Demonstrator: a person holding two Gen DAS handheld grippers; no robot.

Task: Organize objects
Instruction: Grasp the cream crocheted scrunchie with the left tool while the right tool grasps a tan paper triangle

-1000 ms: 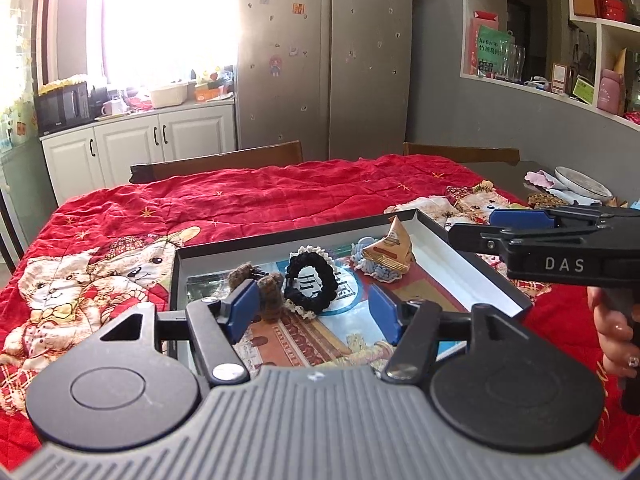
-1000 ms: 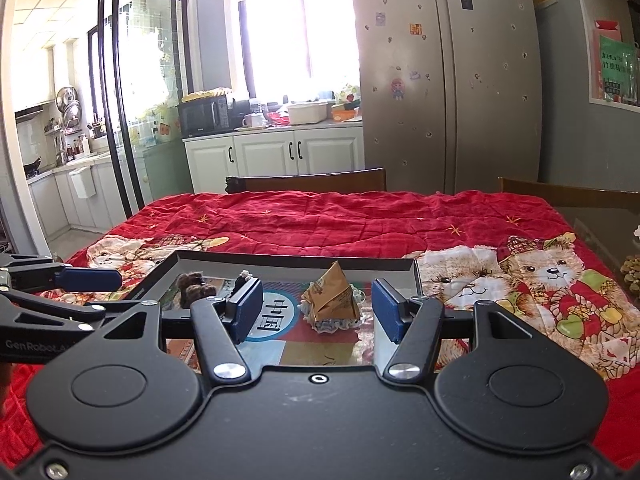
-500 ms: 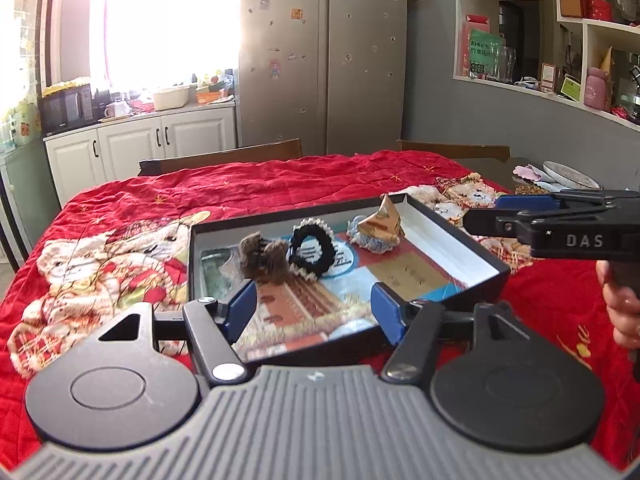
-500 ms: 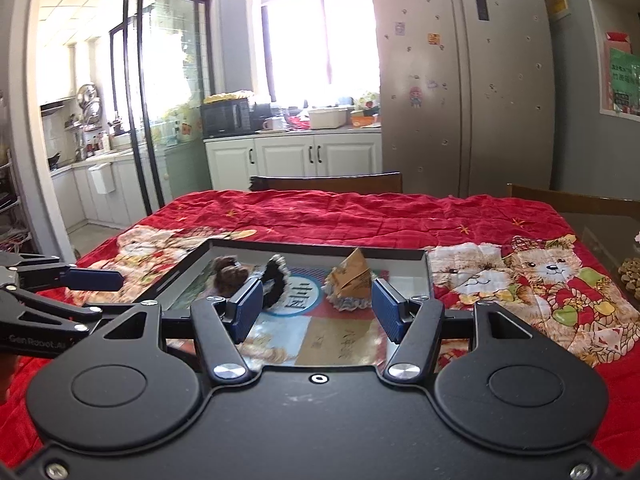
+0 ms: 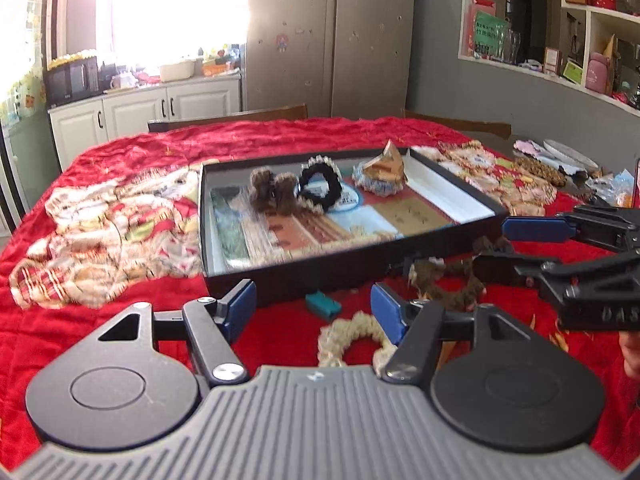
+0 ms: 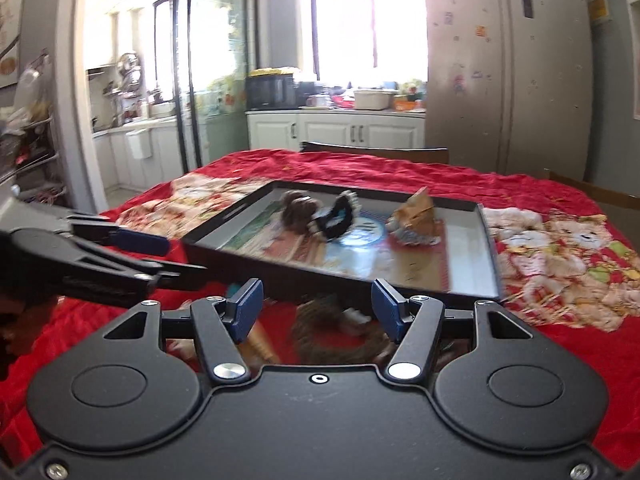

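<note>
Hovering with jaws apart, both the left gripper and right gripper face loose hair ties (blurred) before the tray; next, probably, lower and clamp one.

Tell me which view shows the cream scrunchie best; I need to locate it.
The left wrist view: the cream scrunchie lies on the red cloth between the fingers, nearly whole. In the right wrist view that area is blurred; it can't be identified.
</note>
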